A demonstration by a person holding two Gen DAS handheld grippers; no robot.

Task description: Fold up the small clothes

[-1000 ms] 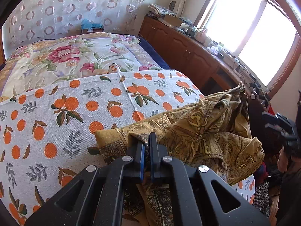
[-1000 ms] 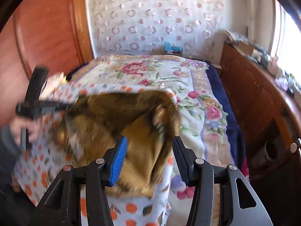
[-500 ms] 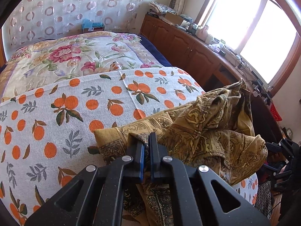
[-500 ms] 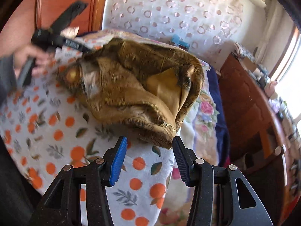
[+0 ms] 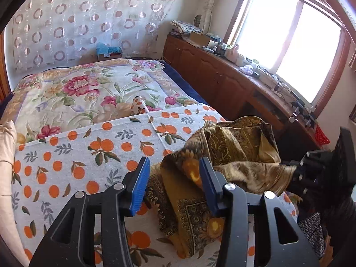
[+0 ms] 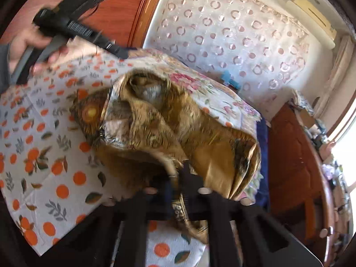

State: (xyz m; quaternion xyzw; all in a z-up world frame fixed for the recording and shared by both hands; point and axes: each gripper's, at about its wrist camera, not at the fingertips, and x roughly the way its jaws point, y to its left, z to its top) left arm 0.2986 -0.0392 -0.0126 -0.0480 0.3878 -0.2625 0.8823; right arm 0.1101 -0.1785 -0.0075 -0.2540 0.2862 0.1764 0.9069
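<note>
A mustard-brown patterned garment [image 5: 233,155] lies crumpled on the orange-print cloth [image 5: 66,155] covering the bed. My left gripper [image 5: 174,164] hovers just above the garment's near corner. Its jaws are opening, and the fabric lies below and between the blue pads [image 5: 140,184], which do not press on it. In the right wrist view my right gripper [image 6: 176,178] is shut on a hem of the garment [image 6: 166,122], which bunches up in front of it. The right gripper [image 5: 322,171] also shows at the right edge of the left view. A hand holds the left gripper [image 6: 73,26] at the top left.
A floral quilt [image 5: 77,89] covers the far half of the bed. A long wooden cabinet [image 5: 222,82] with clutter on top runs under the window along the bed's right side. A blue box [image 5: 109,51] sits by the curtained wall. A cream pillow [image 5: 5,155] lies at the left.
My left gripper let go of the garment's corner, opened and lifted away. My right gripper rolled, came in from open and shut on the garment's hem.
</note>
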